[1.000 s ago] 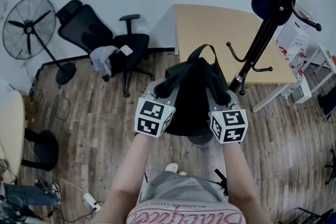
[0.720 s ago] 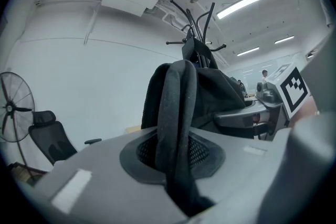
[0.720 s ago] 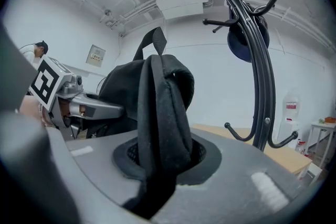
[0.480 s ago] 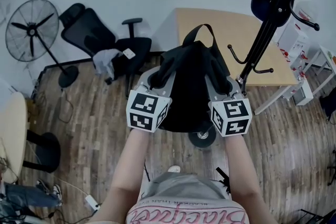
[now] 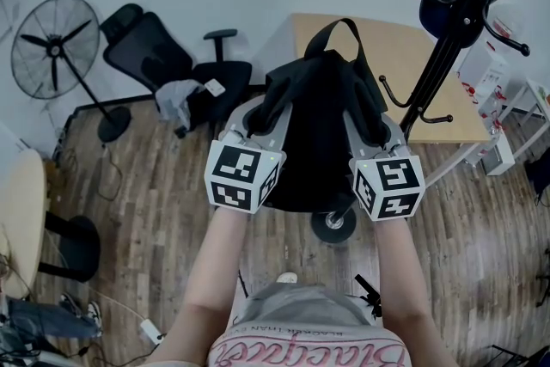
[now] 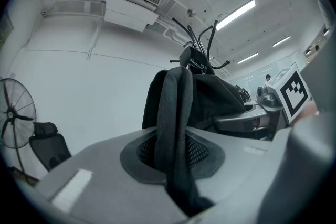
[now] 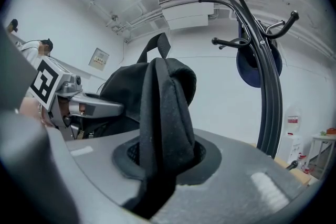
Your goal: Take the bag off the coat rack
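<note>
A black backpack [image 5: 316,133] hangs between my two grippers, held up in the air to the left of the black coat rack [image 5: 447,47] and free of its hooks. My left gripper [image 5: 258,118] is shut on the bag's left shoulder strap [image 6: 176,128], which runs up between the jaws. On the other side, my right gripper [image 5: 371,126] is shut on the right shoulder strap [image 7: 160,128]. The bag's top loop handle [image 5: 337,34] stands upright. A dark blue item [image 5: 447,0] still hangs high on the rack [image 7: 265,76].
A light wooden table [image 5: 378,64] stands behind the bag, next to the rack. A black office chair [image 5: 168,69] with a grey cloth and a standing fan [image 5: 51,51] are at the left. The rack's round base [image 5: 333,223] sits on the wood floor below.
Both grippers have risen with the backpack, which now sits higher and farther up in the head view. The rack's round base has come into view under the bag.
</note>
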The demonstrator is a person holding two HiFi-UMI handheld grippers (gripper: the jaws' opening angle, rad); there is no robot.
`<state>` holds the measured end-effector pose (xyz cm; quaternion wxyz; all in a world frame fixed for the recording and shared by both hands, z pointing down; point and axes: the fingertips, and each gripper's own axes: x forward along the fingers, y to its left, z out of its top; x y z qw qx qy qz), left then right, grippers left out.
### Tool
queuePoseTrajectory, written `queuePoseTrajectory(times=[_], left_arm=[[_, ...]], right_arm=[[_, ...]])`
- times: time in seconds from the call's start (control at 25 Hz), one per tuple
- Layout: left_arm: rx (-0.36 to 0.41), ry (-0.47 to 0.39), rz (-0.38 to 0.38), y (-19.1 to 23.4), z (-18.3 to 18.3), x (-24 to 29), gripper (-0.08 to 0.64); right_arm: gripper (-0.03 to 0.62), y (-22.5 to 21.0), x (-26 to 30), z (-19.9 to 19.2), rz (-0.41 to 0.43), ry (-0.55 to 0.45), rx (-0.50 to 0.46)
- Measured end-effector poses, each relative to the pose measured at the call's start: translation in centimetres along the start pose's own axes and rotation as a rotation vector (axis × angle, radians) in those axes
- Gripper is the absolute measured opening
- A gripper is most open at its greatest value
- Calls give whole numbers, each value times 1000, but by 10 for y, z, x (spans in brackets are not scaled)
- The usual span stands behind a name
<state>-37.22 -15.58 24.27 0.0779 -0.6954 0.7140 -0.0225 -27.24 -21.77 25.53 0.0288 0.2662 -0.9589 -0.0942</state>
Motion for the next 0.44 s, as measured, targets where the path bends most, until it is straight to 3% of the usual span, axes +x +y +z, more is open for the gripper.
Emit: queuePoseTrajectory(times=[0.44], left_arm=[[2, -33, 2, -1, 13, -3, 74]], right_arm=[[87, -2, -2, 11, -18, -28, 1]])
